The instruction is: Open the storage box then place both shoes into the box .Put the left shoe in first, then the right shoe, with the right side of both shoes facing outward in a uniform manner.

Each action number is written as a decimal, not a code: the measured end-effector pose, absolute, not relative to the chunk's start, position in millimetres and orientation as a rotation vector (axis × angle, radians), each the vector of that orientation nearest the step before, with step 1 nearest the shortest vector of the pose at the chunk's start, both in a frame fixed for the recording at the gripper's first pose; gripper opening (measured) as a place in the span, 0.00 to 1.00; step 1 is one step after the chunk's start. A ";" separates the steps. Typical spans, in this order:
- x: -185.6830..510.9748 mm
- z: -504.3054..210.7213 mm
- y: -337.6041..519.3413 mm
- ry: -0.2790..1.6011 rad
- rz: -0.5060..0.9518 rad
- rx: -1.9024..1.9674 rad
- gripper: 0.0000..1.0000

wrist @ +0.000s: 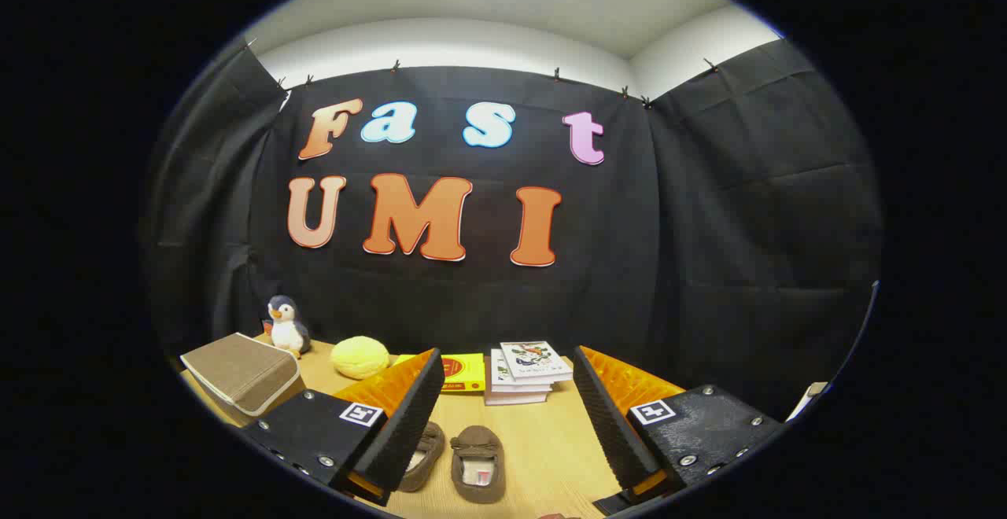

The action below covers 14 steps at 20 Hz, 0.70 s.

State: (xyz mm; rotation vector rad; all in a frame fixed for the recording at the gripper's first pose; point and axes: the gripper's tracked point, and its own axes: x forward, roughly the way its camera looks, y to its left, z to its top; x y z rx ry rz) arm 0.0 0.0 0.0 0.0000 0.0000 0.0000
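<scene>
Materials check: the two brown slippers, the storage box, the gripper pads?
Two brown slippers: suede-like soft fabric, matte, with lighter lining, probably. Tan storage box: woven fabric look, pale piped edge, lid shut. Open gripper: black ribbed finger pads, likely rubber or foam, over orange plastic.

The gripper [507, 417] is held level above the table [551, 456]. Its two fingers [409, 417] are spread wide apart, with nothing gripped between them.

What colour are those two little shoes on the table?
Brown, seen in the gripper view: the shoes lie between the open gripper's fingers.
</scene>
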 end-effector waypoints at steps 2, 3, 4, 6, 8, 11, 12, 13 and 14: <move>2.1 -0.4 -1.5 0.000 0.029 0.004 0.98; 3.2 -3.2 -1.9 0.007 0.045 0.008 0.98; 3.8 -5.0 -2.6 0.011 0.059 0.010 0.98; 5.2 -6.4 -5.9 0.009 0.076 0.013 0.98; 5.8 -8.9 -9.0 0.008 0.078 0.015 0.98; 5.4 -10.9 -6.9 0.008 0.088 0.040 0.98; 6.0 -10.6 -5.1 0.009 0.088 0.049 0.98; 7.3 -9.2 -5.0 0.007 0.086 0.056 0.98; 7.6 -7.5 -3.9 0.004 0.084 0.062 0.98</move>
